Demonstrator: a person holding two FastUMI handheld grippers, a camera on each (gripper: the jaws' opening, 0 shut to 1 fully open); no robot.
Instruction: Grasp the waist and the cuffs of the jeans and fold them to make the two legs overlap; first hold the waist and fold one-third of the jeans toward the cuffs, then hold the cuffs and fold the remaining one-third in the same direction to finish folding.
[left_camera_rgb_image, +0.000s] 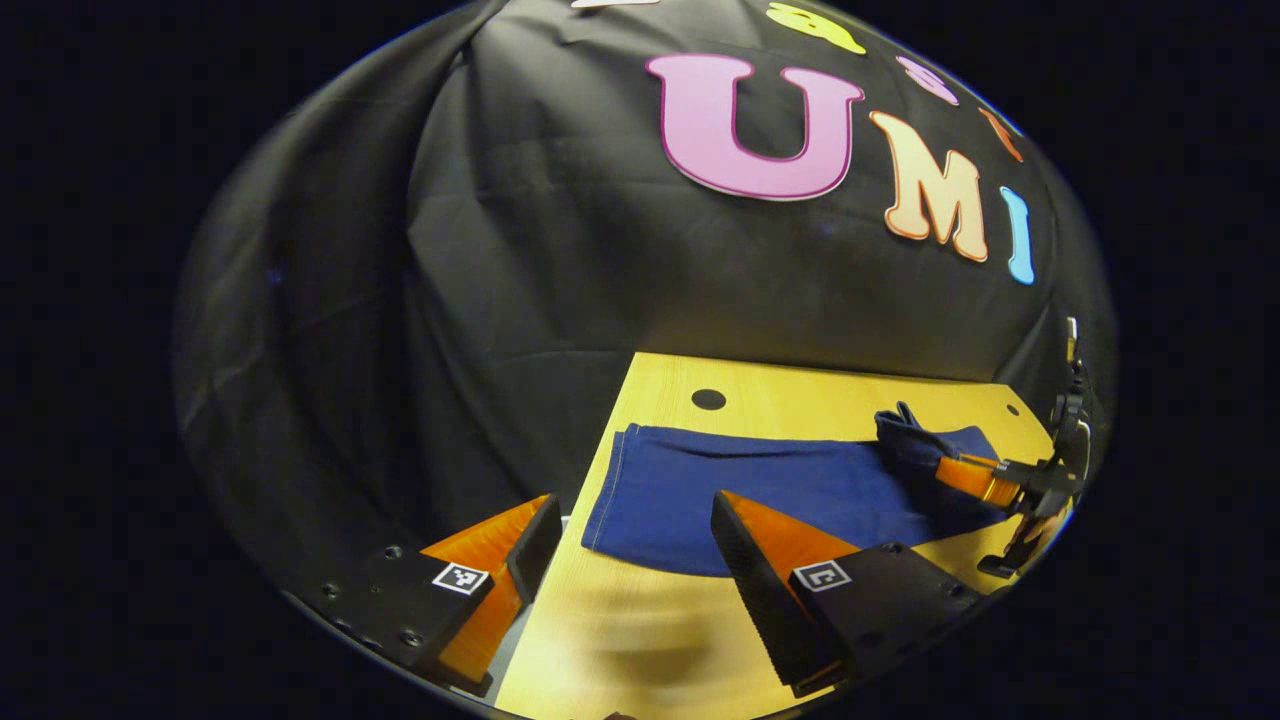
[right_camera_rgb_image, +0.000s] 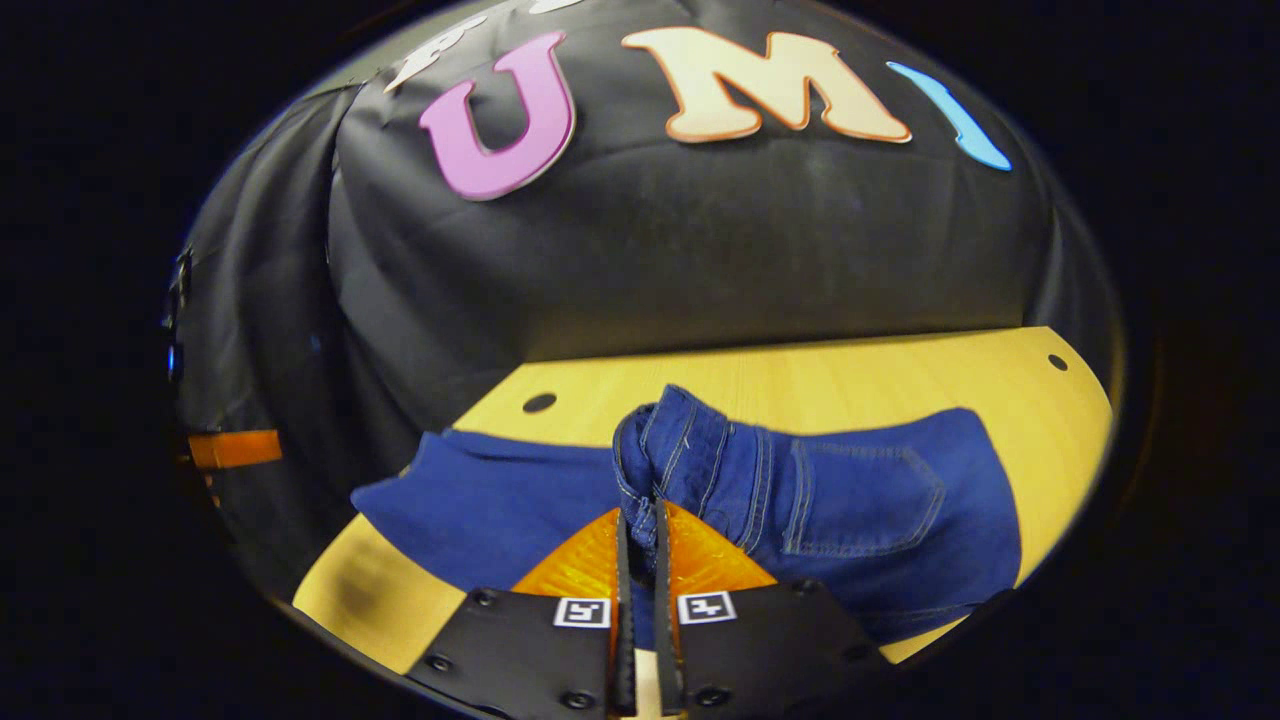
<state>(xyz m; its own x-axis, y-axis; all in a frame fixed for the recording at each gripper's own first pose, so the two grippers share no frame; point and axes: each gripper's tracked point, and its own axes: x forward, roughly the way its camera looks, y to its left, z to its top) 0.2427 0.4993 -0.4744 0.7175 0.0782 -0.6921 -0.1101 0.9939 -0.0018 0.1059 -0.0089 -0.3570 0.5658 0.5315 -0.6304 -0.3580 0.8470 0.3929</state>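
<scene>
Dark blue jeans lie across the yellow wooden table. In the left gripper view my left gripper hovers open just short of the jeans' near hem at the leg end, with nothing between its fingers. Farther right, the right gripper pinches a raised bunch of denim. In the right gripper view my right gripper is shut on the waistband of the jeans, lifted and bunched above the fingers. A back pocket faces up to the right, and the legs stretch away to the left.
The table has a round hole near its far edge, behind the jeans. The black cloth wall stands close behind the table. An orange bar shows at the far left of the right gripper view.
</scene>
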